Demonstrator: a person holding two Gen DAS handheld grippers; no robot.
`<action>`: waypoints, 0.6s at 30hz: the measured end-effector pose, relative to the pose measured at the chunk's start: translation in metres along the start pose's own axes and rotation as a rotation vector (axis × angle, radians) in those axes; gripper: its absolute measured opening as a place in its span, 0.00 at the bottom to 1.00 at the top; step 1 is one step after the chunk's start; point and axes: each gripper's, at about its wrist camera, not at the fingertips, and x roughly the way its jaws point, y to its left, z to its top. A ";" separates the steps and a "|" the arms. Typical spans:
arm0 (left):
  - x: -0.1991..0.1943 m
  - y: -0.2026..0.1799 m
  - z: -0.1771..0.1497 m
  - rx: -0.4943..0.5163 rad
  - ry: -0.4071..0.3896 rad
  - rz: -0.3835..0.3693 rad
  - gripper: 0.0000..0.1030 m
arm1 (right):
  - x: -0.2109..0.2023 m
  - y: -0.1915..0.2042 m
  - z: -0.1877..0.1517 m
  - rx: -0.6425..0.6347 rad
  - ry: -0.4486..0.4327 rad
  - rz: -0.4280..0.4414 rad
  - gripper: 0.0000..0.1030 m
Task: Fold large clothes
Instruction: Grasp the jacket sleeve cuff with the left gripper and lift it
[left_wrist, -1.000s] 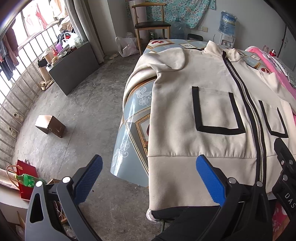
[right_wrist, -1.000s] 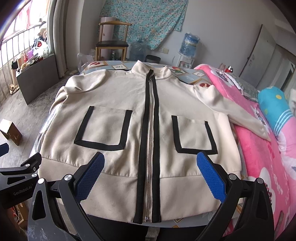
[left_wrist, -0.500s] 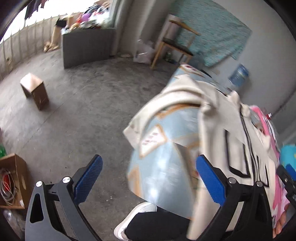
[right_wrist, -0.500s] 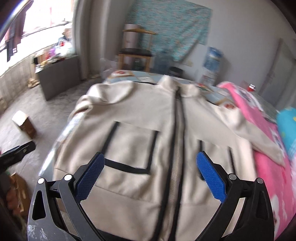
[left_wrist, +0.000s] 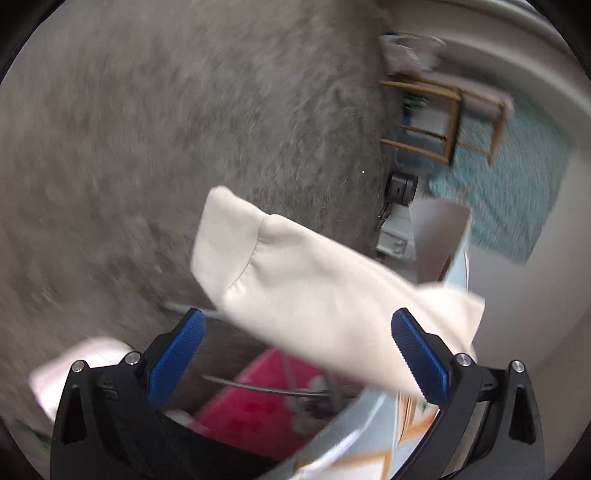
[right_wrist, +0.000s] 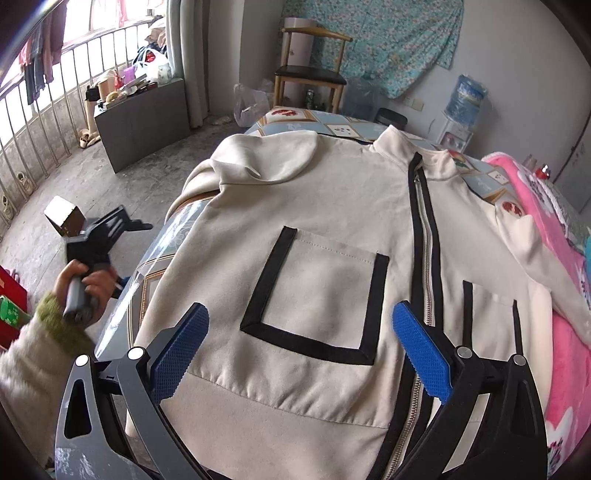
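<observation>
Jacket: cream zip-up jacket (right_wrist: 325, 221) with black trim lies face up, spread flat on the table (right_wrist: 295, 122) — zipper closed, collar at the far end.
Pockets: two patch pockets outlined in black, one on each side of the zipper (right_wrist: 424, 258).
Sleeves: one sleeve (left_wrist: 295, 280) hangs off the table's edge over the concrete floor (left_wrist: 147, 129); the other trails onto the pink blanket (right_wrist: 554, 229).
Left gripper (left_wrist: 295, 350): jaws wide apart, holding nothing — the hanging cuff sits just ahead of the blue pads (left_wrist: 173, 350); view is blurred.
Left hand (right_wrist: 88, 280): wraps the gripper handle beside the table, fuzzy cuff at the wrist.
Right gripper (right_wrist: 299, 350): jaws wide apart, empty, hovering over the hem.
Room: wooden chair (right_wrist: 310, 70) and water dispenser (right_wrist: 463, 107) stand past the table.
</observation>
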 end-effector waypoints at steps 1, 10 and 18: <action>0.010 0.006 0.004 -0.053 0.029 -0.029 0.96 | 0.001 -0.002 0.000 0.005 -0.001 -0.001 0.93; 0.083 0.059 0.022 -0.503 0.117 -0.249 0.96 | 0.016 -0.028 -0.001 0.027 0.001 -0.003 0.93; 0.106 0.032 0.048 -0.410 0.093 -0.231 0.95 | 0.039 -0.065 0.003 0.098 0.014 0.022 0.93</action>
